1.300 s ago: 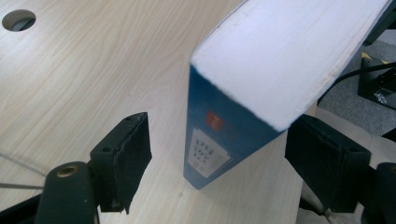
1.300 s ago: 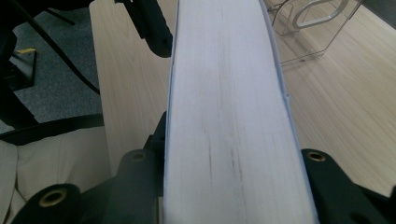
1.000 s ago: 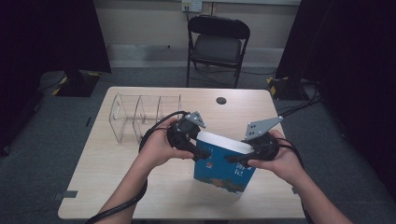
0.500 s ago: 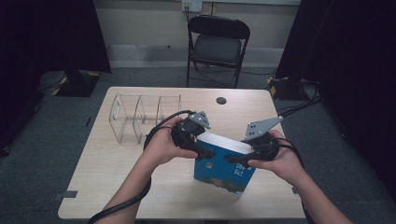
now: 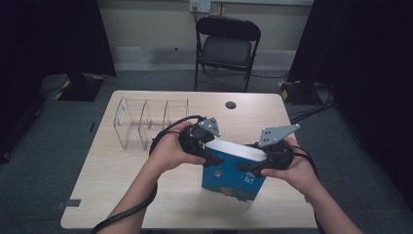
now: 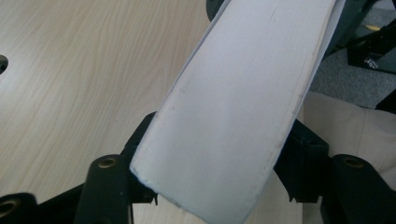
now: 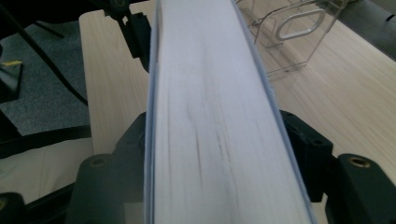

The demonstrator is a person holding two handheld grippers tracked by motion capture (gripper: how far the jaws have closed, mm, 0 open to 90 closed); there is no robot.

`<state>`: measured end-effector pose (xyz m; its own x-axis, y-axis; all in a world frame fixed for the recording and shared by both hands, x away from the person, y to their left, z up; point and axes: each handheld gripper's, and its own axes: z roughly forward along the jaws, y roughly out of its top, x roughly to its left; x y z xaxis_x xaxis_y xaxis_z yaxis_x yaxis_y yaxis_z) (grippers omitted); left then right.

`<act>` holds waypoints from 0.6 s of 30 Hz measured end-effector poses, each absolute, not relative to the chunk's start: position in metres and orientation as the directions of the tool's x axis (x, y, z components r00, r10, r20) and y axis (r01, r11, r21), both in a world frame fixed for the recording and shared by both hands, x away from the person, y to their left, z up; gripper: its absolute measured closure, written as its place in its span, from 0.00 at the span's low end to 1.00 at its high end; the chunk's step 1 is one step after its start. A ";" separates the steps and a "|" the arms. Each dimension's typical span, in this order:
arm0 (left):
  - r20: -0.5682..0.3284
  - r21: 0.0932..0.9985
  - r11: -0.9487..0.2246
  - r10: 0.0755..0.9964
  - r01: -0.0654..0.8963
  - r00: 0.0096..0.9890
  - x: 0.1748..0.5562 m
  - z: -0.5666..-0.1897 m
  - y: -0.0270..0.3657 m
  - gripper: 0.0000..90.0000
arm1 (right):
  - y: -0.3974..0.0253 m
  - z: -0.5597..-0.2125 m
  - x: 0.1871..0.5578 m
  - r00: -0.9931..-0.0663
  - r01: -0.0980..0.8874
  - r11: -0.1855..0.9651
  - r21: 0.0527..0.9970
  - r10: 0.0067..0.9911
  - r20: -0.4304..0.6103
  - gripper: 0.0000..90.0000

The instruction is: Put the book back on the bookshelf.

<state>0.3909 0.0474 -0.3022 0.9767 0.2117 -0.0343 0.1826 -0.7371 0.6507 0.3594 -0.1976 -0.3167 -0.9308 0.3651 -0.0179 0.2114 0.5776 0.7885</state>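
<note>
A: Report the position of the book (image 5: 233, 176).

B: In the high view the book stands upright on the near right part of the table (image 5: 112, 190), blue cover toward the camera, white page block upward. It sits between the two hands, tilted slightly, its lower edge at or just above the tabletop; contact cannot be confirmed.

A: State of the left gripper (image 5: 200, 144)?

B: It is clamped on the book's upper left end. In the left gripper view the page edge (image 6: 233, 107) passes between the two black jaws, and each jaw presses against one cover. The left hand (image 5: 168, 152) wraps the gripper body.

A: State of the right gripper (image 5: 263, 163)?

B: It is clamped on the book's upper right end. In the right gripper view the page block (image 7: 215, 116) runs straight up between the jaws, which bear on both covers. The right hand (image 5: 297, 170) holds the body from the far right.

A: Jaw spacing?

B: Both sets are narrowed to the thickness of the book, no visible gap at either side.

A: Nearby items?

B: A clear rack (image 5: 146, 122) with upright dividers stands on the far left part of the table, apart from the book. A black chair (image 5: 226, 46) stands beyond the far edge. A cable (image 5: 124, 212) trails from the left gripper along the forearm.
</note>
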 end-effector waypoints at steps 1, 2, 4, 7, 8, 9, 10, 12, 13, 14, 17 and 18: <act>-0.031 0.646 -0.743 0.206 0.177 0.978 0.391 -0.302 0.047 0.48 | -0.200 -0.317 0.360 -0.929 0.213 0.573 0.791 0.371 -0.018 0.41; -0.026 0.639 -0.750 0.200 0.170 0.979 0.390 -0.301 0.047 0.48 | -0.200 -0.317 0.360 -0.929 0.213 0.573 0.791 0.371 -0.018 0.41; -0.025 0.631 -0.758 0.194 0.166 0.981 0.390 -0.300 0.047 0.51 | -0.205 -0.317 0.360 -0.925 0.234 0.559 0.796 0.380 0.004 0.41; -0.035 0.620 -0.766 0.188 0.169 0.981 0.389 -0.299 0.048 0.55 | -0.212 -0.320 0.360 -0.924 0.243 0.538 0.807 0.382 0.024 0.41; -0.035 0.616 -0.769 0.190 0.171 0.981 0.388 -0.298 0.047 0.55 | -0.215 -0.322 0.359 -0.923 0.245 0.524 0.816 0.384 0.030 0.40; -0.035 0.616 -0.769 0.190 0.171 0.981 0.388 -0.298 0.047 0.56 | -0.215 -0.322 0.359 -0.923 0.245 0.524 0.816 0.384 0.030 0.40; -0.041 0.609 -0.774 0.191 0.176 0.981 0.388 -0.297 0.047 0.56 | -0.219 -0.324 0.357 -0.923 0.236 0.520 0.821 0.385 0.021 0.40; -0.048 0.596 -0.782 0.189 0.180 0.981 0.386 -0.296 0.047 0.57 | -0.221 -0.325 0.356 -0.923 0.230 0.516 0.825 0.386 0.016 0.40; -0.052 0.595 -0.783 0.192 0.185 0.980 0.385 -0.295 0.047 0.58 | -0.223 -0.327 0.355 -0.923 0.227 0.515 0.827 0.385 0.013 0.39; -0.053 0.585 -0.790 0.189 0.184 0.981 0.384 -0.294 0.047 0.60 | -0.226 -0.329 0.355 -0.920 0.230 0.515 0.826 0.393 0.011 0.39; -0.091 0.575 -0.790 0.198 0.214 0.976 0.380 -0.293 0.047 0.65 | -0.237 -0.338 0.353 -0.912 0.241 0.484 0.841 0.409 0.026 0.37; -0.086 0.568 -0.796 0.195 0.209 0.977 0.379 -0.292 0.046 0.66 | -0.240 -0.341 0.353 -0.907 0.246 0.472 0.847 0.419 0.029 0.36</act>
